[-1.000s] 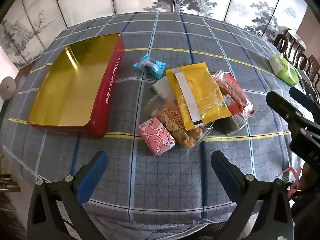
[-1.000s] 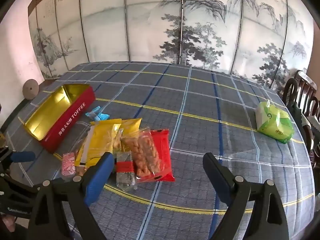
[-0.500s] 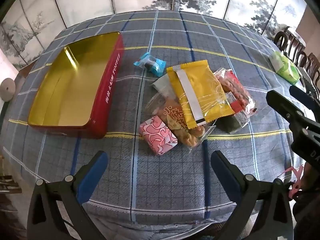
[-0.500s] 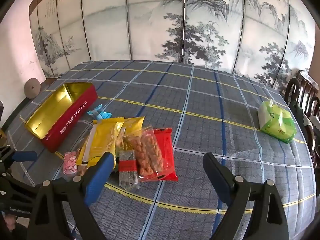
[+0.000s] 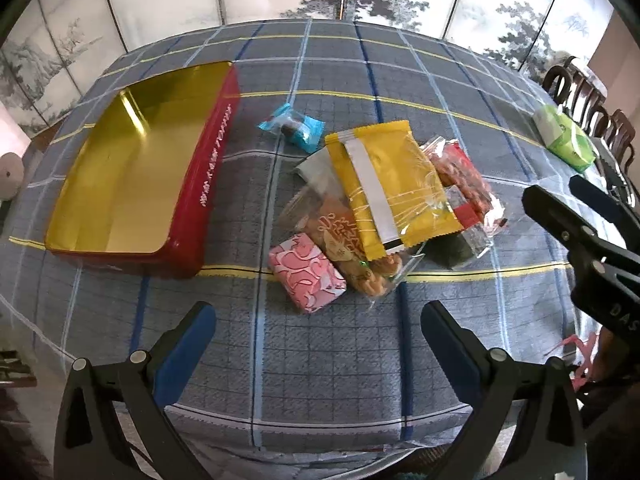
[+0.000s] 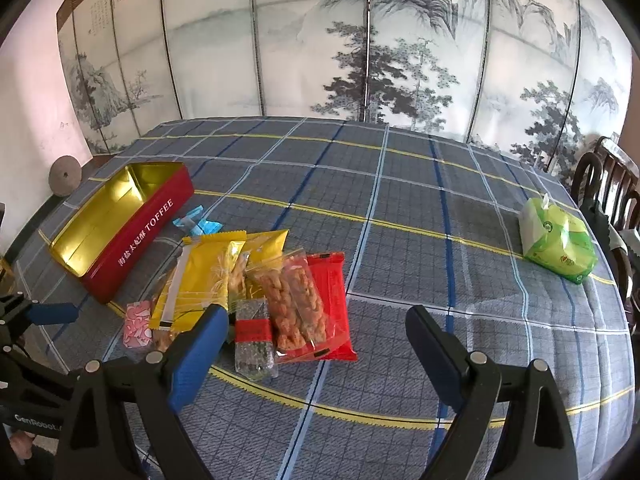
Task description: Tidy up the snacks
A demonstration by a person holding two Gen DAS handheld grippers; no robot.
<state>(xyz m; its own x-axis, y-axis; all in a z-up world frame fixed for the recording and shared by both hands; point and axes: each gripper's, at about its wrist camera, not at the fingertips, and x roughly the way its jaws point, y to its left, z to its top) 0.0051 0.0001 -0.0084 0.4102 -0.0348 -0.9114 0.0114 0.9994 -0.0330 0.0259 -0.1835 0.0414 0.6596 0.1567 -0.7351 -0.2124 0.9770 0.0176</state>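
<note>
— Where's the snack pile [image 5: 384,208]?
— On the tablecloth [image 5: 320,352], beside the red tin [image 5: 200,200], ahead of the left gripper [image 5: 318,332]

— Fingers?
— Both spread, empty; right gripper [image 6: 316,338] hovers near the pile's right edge

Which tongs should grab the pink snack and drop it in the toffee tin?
Left, probably. The left tongs hang open just short of the pink snack, with the open toffee tin on their own side. The right tongs face the red packet, farther from both.
</note>
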